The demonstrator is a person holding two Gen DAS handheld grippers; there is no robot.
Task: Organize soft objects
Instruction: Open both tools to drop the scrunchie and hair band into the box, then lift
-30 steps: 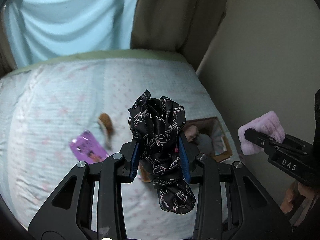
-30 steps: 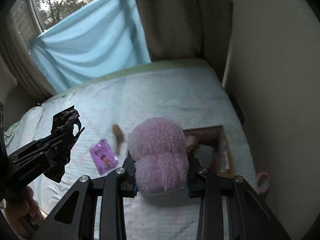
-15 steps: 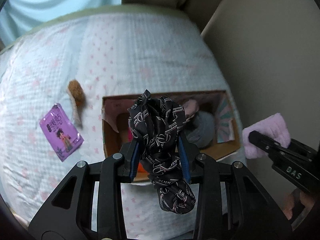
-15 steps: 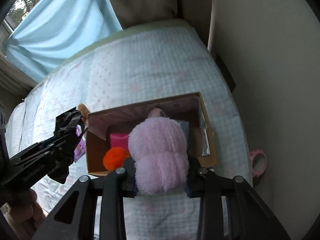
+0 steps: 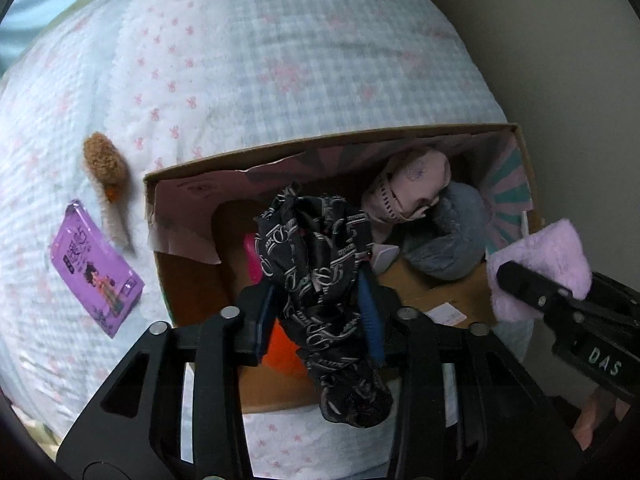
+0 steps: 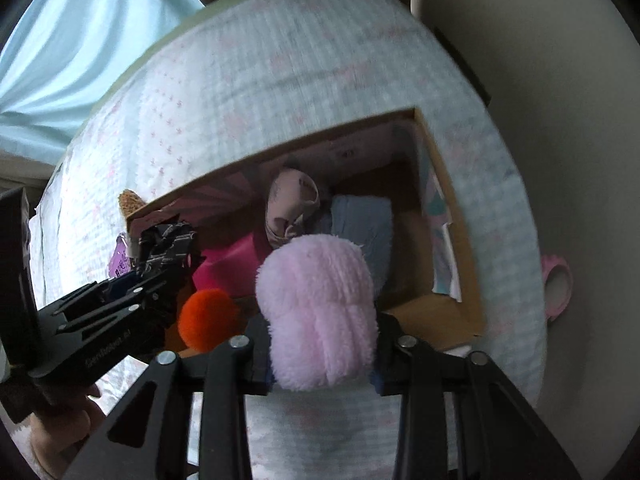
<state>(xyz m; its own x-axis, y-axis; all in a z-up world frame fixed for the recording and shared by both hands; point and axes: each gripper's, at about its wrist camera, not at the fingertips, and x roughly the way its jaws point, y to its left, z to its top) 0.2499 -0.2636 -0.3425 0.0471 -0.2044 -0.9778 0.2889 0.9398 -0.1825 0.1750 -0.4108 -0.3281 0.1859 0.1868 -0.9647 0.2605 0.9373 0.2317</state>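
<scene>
Two tools hang over an open cardboard box (image 5: pixel 528 184) that sits on a bed near its right edge, close to a plain beige wall (image 6: pixel 560 80). Bed cover (image 5: pixel 280 60): pale checked quilt with small pink bows, lying smooth. A light blue curtain (image 6: pixel 80 32) hangs beyond the far end of the bed in the right wrist view.

Left tool (image 5: pixel 320 312): its jaws have just been opening, yet a black patterned scarf (image 5: pixel 324 264) is between them, bunched and hanging past the blue pads; whether the pads press it cannot be told for certain. It hangs above the box interior.

Right tool (image 6: pixel 320 360): jaws likewise have just been opening, with a fluffy pink plush (image 6: pixel 316 312) between them, above the near side of the box. Contact at the pads is hidden by the pile.

Inside the box: a pale pink rolled cloth (image 5: pixel 412 188), a grey soft item (image 5: pixel 452 240), an orange pompom (image 6: pixel 208 316), a bright pink item (image 6: pixel 228 268).

On the quilt left of the box: a purple packet (image 5: pixel 96 272) and a brown fuzzy object (image 5: pixel 104 160), apart from each other. A pink ring (image 6: pixel 556 284) lies off the bed's right edge.
</scene>
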